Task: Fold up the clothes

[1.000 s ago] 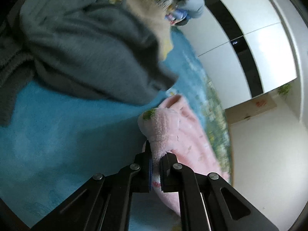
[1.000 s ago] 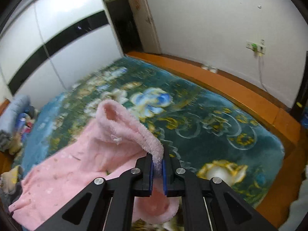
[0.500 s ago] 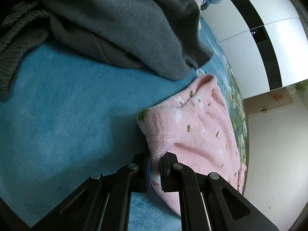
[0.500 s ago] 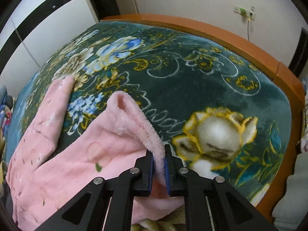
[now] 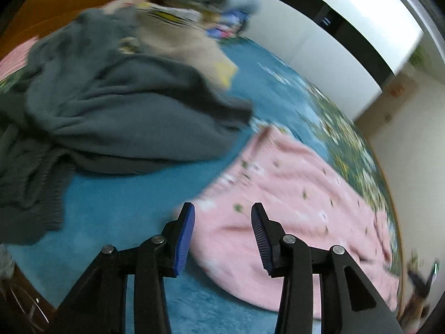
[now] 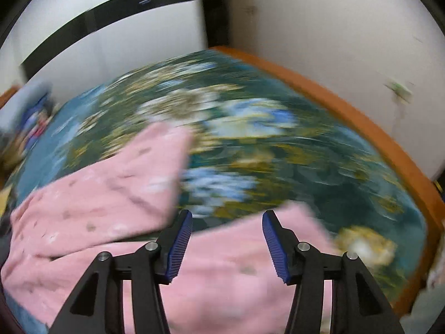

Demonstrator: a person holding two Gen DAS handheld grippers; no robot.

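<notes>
Left wrist view
- left gripper point(image 5: 222, 233): jaws opening, blue pads apart, pressing on nothing; pink cloth lies below the gap.
- pink garment point(image 5: 300, 208): spread flat on the blue blanket point(image 5: 111, 222), speckled with small marks.
- grey garment point(image 5: 119, 105): heaped beyond, its edge near the pink garment's far corner.
- beige garment point(image 5: 180, 41): behind the grey heap.

Right wrist view
- right gripper point(image 6: 226, 243): jaws opening, released, nothing pinched.
- pink garment point(image 6: 111, 194): lies under the gripper on the floral blanket point(image 6: 278, 144), one part reaching toward the far side.
- bed frame point(image 6: 361, 130): orange wood along the right edge.
- picture: blurred.
</notes>
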